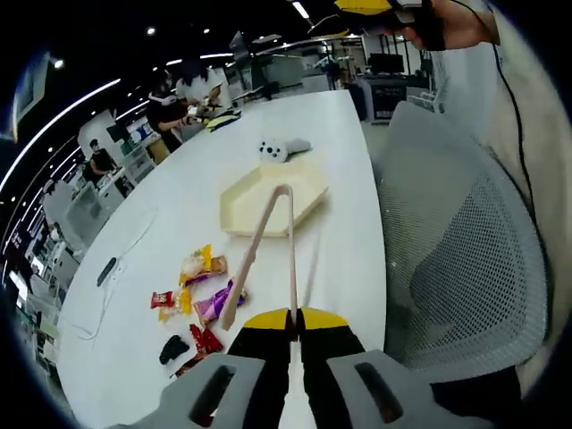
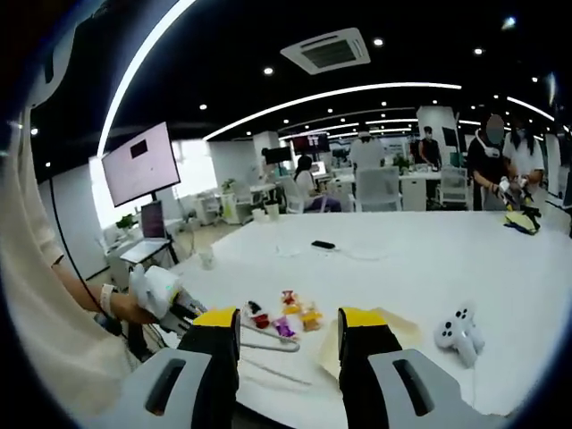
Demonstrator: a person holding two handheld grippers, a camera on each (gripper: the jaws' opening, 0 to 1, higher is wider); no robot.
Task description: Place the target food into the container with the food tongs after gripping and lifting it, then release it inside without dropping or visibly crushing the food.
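In the left gripper view my left gripper (image 1: pixel 293 315) is shut on one arm of the pale food tongs (image 1: pixel 288 241). The other arm splays free to the left, and the joined end hangs over the cream hexagonal tray (image 1: pixel 241 207). Several snack packets (image 1: pixel 204 284) lie on the white table left of the tongs. In the right gripper view my right gripper (image 2: pixel 290 332) stands open and holds nothing. Between its jaws I see the snack packets (image 2: pixel 286 315), the tongs (image 2: pixel 273 345) and the tray (image 2: pixel 395 323). A gloved hand (image 2: pixel 154 290) holds the left gripper at the left.
A white game controller (image 1: pixel 273 150) (image 2: pixel 458 332) lies just past the tray. A grey mesh chair (image 1: pixel 465 259) stands against the table's right edge. A small black object (image 1: pixel 172 349) sits by the packets; a dark remote (image 1: pixel 106 271) and cable lie further left. People work at the far end.
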